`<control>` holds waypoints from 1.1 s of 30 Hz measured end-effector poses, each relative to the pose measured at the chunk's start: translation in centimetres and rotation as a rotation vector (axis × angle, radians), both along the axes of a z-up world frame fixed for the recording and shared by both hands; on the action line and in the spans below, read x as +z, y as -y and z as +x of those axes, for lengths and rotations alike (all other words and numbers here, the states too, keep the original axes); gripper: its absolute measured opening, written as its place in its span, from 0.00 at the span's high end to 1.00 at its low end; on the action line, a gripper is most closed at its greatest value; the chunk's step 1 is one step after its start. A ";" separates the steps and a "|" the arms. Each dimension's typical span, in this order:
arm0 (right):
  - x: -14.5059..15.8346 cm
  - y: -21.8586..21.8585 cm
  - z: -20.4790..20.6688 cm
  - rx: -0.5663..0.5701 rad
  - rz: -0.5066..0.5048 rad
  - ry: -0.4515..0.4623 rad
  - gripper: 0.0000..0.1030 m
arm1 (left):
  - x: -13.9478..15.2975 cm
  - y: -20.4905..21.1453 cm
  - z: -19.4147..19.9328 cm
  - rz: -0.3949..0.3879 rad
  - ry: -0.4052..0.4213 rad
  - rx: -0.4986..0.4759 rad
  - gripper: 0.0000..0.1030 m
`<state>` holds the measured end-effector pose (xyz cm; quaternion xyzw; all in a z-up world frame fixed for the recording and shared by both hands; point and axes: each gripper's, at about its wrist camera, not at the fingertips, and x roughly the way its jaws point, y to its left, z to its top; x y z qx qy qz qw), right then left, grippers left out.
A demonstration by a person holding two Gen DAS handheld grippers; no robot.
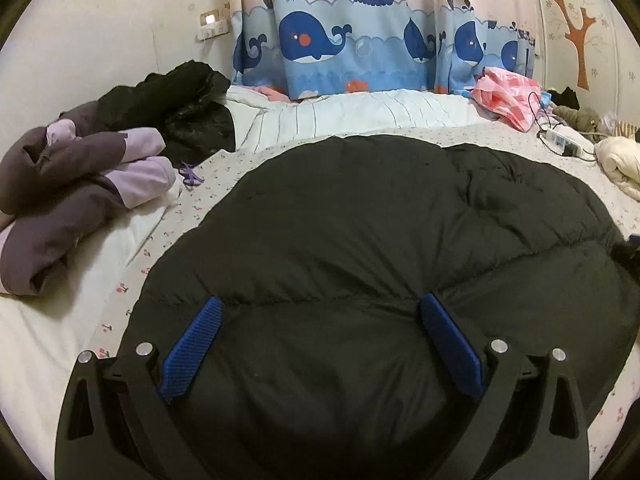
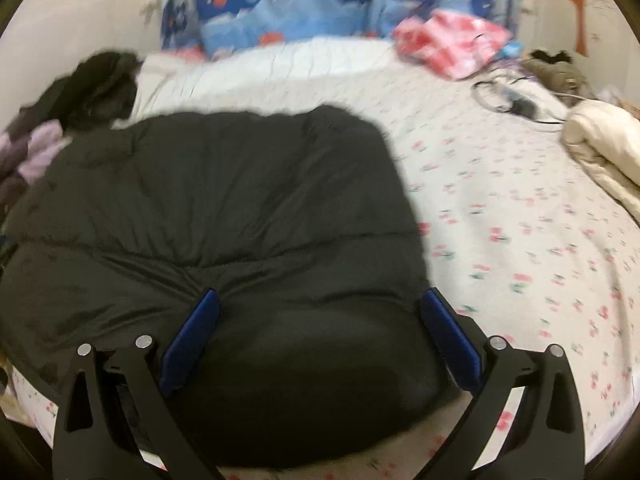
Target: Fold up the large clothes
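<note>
A puffy black down jacket (image 1: 380, 232) lies spread on the bed, folded into a thick block. My left gripper (image 1: 320, 304) is open just over its near edge, blue pads (image 1: 196, 348) wide apart with the jacket's bulge between them. In the right wrist view the same jacket (image 2: 208, 208) fills the left and middle. My right gripper (image 2: 320, 300) is open over its near right corner, and one blue pad (image 2: 450, 344) sits at the jacket's right edge. The right wrist view is blurred by motion.
The bed has a white sheet with small cherries (image 2: 500, 220). A purple and lilac jacket (image 1: 72, 188) and black clothes (image 1: 172, 100) lie at the left. Pink cloth (image 1: 508, 96), a power strip with cables (image 1: 564, 142) and a cream garment (image 1: 620, 164) lie at the right. Whale curtains (image 1: 340, 44) hang behind.
</note>
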<state>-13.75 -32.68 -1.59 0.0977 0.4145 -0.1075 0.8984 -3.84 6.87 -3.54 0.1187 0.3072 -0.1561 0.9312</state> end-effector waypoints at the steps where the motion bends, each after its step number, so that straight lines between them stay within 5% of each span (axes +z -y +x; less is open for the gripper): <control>1: -0.8 0.3 -0.1 -0.010 -0.002 -0.046 0.06 | -0.1 0.0 0.0 0.003 -0.001 -0.001 0.07; 3: -2.6 0.7 0.2 0.036 0.075 -0.127 0.06 | -0.5 -0.1 0.2 -0.006 -0.029 -0.009 0.07; 6: -1.6 1.8 -0.7 -0.009 0.119 -0.120 0.06 | 0.2 -1.0 -0.1 -0.051 -0.069 -0.002 0.07; 8: -0.2 2.3 -2.3 -0.022 0.174 -0.038 0.06 | 1.5 -2.8 -0.6 -0.174 -0.100 -0.003 0.07; 12: -0.1 4.2 -5.0 -0.085 0.320 -0.015 0.06 | 3.9 -10.4 -0.8 -0.553 -0.195 0.065 0.07; 14: -0.2 4.4 -6.2 -0.146 0.264 -0.062 0.06 | 3.2 -14.4 -0.5 -0.719 -0.277 0.141 0.07; 17: 3.3 -0.2 -7.3 -0.010 0.037 0.027 0.06 | 1.4 -17.2 0.0 -0.855 -0.389 0.190 0.07; 23: 7.1 -17.2 -5.2 0.538 -0.149 0.104 0.06 | -0.2 -16.0 0.4 -0.845 -0.534 0.155 0.07; 27: 3.6 -29.6 -3.1 0.862 -0.556 -0.004 0.06 | -1.0 -15.0 0.3 -0.789 -0.589 0.164 0.07; 31: 0.9 -34.1 0.1 0.859 -0.736 0.010 0.06 | -0.7 -15.8 0.1 -0.785 -0.584 0.185 0.07; 33: 1.7 -33.1 3.2 0.763 -0.598 0.003 0.06 | -1.1 -15.9 0.1 -0.789 -0.610 0.181 0.07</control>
